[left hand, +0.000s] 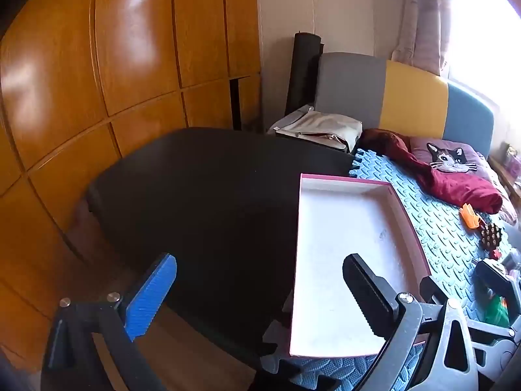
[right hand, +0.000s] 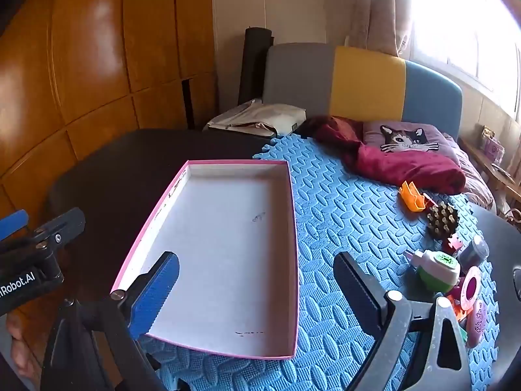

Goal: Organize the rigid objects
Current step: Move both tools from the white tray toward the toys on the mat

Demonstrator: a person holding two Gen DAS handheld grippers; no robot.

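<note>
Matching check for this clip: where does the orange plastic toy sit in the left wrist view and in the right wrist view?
Left wrist: orange plastic toy lies at the far right edge, on the blue foam mat, just below the maroon cloth.
Right wrist: orange plastic toy lies right of centre, right of the pink-rimmed box.
Shared landmark: cat-face pillow.

Both grippers (left hand: 260,296) (right hand: 257,293) open (empty)
</note>
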